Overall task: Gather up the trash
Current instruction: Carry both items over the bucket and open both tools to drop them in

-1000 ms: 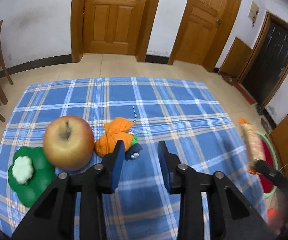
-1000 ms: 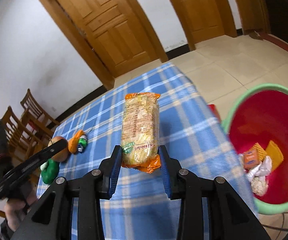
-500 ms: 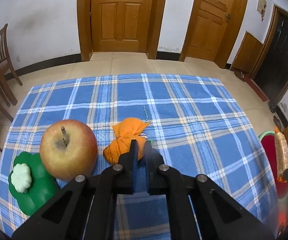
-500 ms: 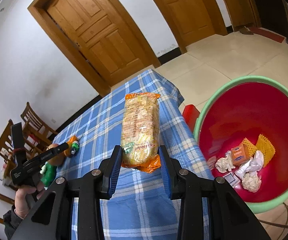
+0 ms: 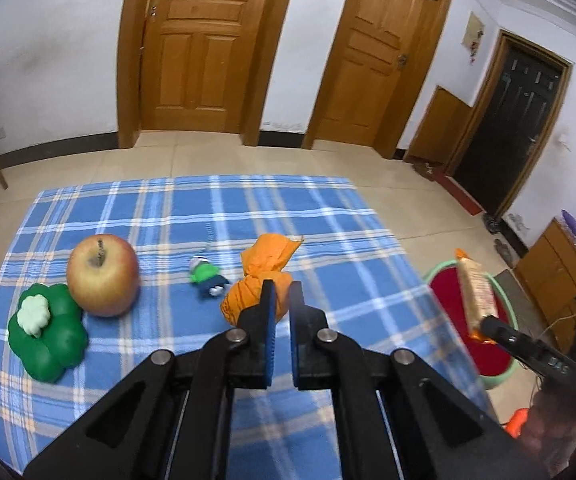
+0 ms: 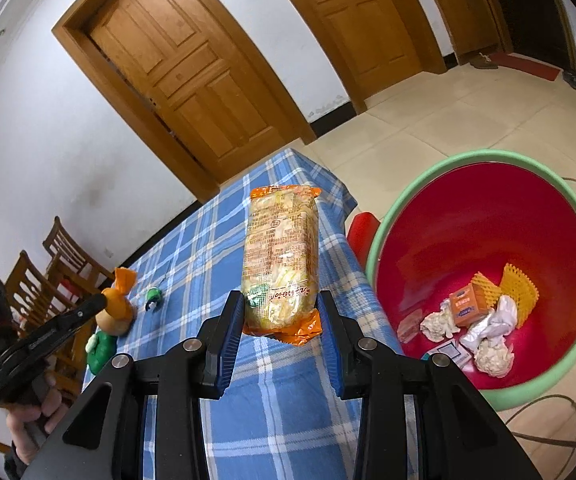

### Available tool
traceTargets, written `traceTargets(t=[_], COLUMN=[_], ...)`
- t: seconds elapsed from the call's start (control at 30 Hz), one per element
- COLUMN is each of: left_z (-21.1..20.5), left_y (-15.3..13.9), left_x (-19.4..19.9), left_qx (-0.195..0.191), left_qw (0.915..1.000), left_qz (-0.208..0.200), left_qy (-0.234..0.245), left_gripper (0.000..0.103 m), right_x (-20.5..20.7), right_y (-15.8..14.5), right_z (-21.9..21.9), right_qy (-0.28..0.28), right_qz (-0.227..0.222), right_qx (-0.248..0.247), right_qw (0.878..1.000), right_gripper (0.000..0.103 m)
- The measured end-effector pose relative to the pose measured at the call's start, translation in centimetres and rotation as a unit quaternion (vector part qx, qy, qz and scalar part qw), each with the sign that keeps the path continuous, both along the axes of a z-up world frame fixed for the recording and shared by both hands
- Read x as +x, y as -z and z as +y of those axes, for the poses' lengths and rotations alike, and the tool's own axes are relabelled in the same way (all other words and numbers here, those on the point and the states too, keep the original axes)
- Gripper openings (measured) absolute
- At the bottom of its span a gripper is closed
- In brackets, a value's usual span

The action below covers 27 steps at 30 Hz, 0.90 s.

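My left gripper point(image 5: 281, 292) is shut on a crumpled orange wrapper point(image 5: 265, 268) and holds it above the blue plaid tablecloth point(image 5: 167, 220). My right gripper point(image 6: 281, 300) is shut on an orange and yellow snack packet point(image 6: 279, 256), held upright near the table's right edge. That packet also shows in the left wrist view point(image 5: 476, 292). A red bin with a green rim point(image 6: 488, 216) stands on the floor to the right and holds several bits of trash point(image 6: 472, 316). The orange wrapper also shows in the right wrist view point(image 6: 117, 304).
A red apple point(image 5: 103, 274), a green toy vegetable point(image 5: 45, 332) and a small green figure point(image 5: 205, 276) lie on the cloth. Wooden chairs point(image 6: 47, 276) stand at the left. Wooden doors point(image 5: 203, 48) are behind. A cable point(image 6: 548, 404) runs by the bin.
My left gripper shut on the orange wrapper and lifted it to the right, uncovering the small green figure. My right gripper carried the packet closer to the bin.
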<state>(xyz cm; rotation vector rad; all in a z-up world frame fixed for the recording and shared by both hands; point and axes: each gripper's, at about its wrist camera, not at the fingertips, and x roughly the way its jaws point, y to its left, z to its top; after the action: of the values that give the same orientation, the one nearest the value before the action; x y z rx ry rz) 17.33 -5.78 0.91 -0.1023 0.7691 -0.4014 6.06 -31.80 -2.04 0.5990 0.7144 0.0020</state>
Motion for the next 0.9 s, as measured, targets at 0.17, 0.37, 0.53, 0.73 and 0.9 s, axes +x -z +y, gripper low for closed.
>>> traceTargets(t=[0.17,0.37,0.53,0.73,0.9], left_z=[-2.2,-5.9,-8.8,-11.8,-14.4], left_y=[-0.6,-0.5,-0.8,-0.7,-0.2], left_x=[-1.5,-2.7,-3.5,-4.2,-4.4], left_qx=[-0.008,-0.015,-0.015,-0.009,0.005], left_qw=[0.9997,0.9982,0.9964,0.9940,0.9916], left_qz=[0.005,0.009,0.006,0.005,0.009], left_qy=[0.024,0.057,0.084,0.109,0.129], left_gripper=[0.004,0.004,0.004,0.004,0.004], right_x=[-1.4,-3.5,-5.1,-6.3,-6.5], right_y=[-0.4,-0.8,-0.7,0.3,1.0], right_z=[-0.9,-2.6,-4.8,-7.1,-8.8], right_qy=[0.012,0.036,0.065,0.095,0.117], right_qz=[-0.006,-0.006,0.000,0.020,0.037], right_qx=[0.000,-0.009,-0.016,-0.019,-0.021], right_qw=[1.000,0.999,0.998,0.995,0.992], right_gripper=[0.037,0.037,0.037,0.037,0.038])
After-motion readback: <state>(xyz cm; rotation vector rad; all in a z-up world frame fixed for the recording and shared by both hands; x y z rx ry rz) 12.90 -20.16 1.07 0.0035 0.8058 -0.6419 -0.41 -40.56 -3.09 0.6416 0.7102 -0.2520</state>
